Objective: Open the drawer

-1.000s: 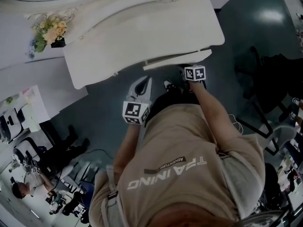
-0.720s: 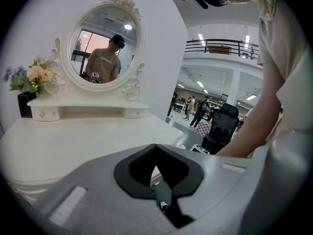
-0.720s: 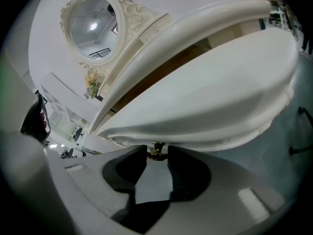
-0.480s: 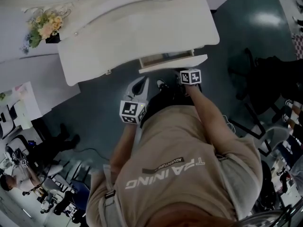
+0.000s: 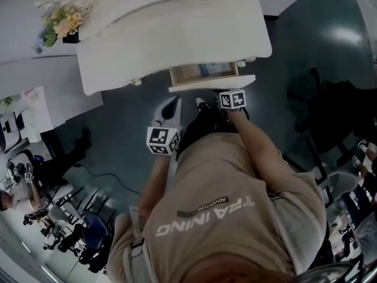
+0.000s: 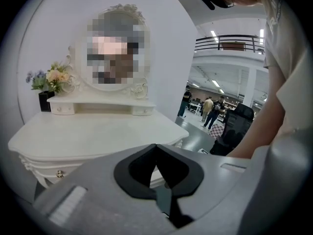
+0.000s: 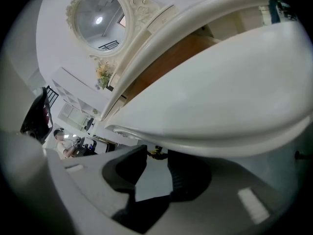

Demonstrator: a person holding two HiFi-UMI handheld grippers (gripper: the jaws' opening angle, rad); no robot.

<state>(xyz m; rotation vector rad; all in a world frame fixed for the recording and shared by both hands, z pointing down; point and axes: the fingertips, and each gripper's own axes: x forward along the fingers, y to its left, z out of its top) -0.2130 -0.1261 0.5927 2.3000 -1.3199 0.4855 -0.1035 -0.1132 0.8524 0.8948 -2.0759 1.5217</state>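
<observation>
White drawer (image 5: 205,73) sits partly out under the table (image 5: 177,34), right gripper (image 7: 156,155) pinched on its tiny brass knob (image 7: 155,152). The left gripper (image 6: 156,148) hangs aside, jaws together and empty. Risk imo: it's only a fingertip hold, so a crooked pull could pop it off (or jam the drawer). The drawer front hides most of the knob, and the contents are too small to tell.
</observation>
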